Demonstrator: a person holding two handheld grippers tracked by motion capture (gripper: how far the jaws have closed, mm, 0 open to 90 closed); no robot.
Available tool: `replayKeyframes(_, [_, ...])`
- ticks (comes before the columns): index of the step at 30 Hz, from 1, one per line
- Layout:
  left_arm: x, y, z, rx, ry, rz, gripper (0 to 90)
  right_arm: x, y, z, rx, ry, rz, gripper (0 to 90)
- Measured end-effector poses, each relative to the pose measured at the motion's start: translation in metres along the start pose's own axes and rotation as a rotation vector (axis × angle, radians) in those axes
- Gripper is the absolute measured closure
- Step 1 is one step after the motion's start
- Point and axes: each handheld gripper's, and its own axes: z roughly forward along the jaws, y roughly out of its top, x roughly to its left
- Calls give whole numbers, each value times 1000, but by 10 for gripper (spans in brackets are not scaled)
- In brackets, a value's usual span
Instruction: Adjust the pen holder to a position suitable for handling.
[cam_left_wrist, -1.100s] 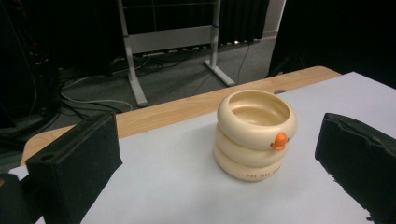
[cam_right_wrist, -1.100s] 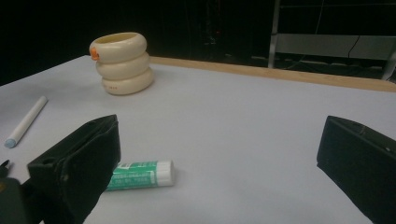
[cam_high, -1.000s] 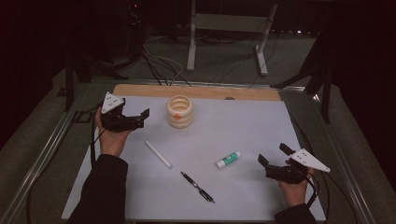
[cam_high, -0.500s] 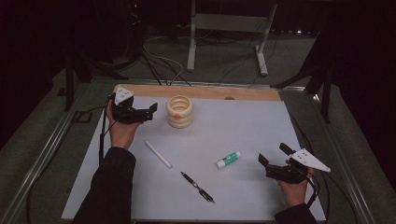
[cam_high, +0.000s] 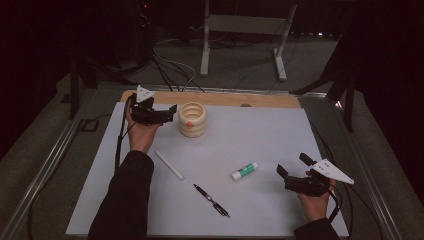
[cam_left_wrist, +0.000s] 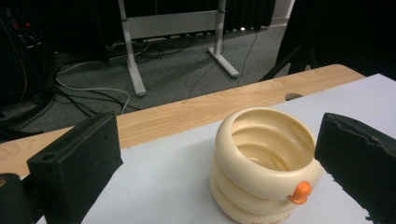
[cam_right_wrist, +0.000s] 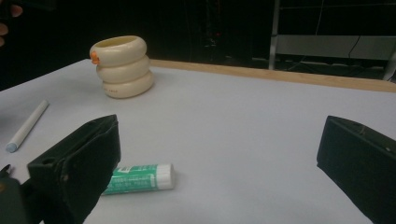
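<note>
**Left tool held beside the cream ringed holder**

Where the white sheet meets the wooden strip at the far side of the desk (cam_high: 300, 125), a cream ringed holder (cam_high: 192, 119) is seen standing upright, built of three stacked rings with a small orange knob on its side and an open top. Just to its left, the left tool (cam_high: 172, 113) is held level by a hand (cam_high: 141, 131), its jaws spread wide and nothing gripped; in the left gripper view the holder (cam_left_wrist: 264, 163) is framed between the two black jaws, nearer the right one, with no contact visible. A sleeve is seen running back from that hand toward the near edge.

Nearer the person, a white marker (cam_high: 169, 164) is laid slantwise on the sheet, and a black pen (cam_high: 212, 200) is laid beyond it toward the near edge, the two apart. A green-and-white glue stick (cam_high: 244, 171) is found lying on its side toward the right. Just right of it, the right tool (cam_high: 291, 165) is held low with its jaws released and wide apart; in the right gripper view the glue stick (cam_right_wrist: 140, 178) is seen beside the left jaw, untouched.
</note>
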Motion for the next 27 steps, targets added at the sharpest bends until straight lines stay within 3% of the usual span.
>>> replayKeyframes(12, [-14,2,29,79,26,-32,87,0,0,1,1,4,1,2])
replayKeyframes(19, [-23,0,45,127,25,-34,239,0,0,1,0,4,-1,2])
replayKeyframes(23, [-27,-6,55,155,10,-68,413,0,0,1,1,3,-1,2])
replayKeyframes(24, [-29,-9,58,178,25,-63,451,0,0,1,1,2,-1,2])
replayKeyframes(27, [-29,-14,65,205,33,-82,504,-1,0,1,-1,0,0,2])
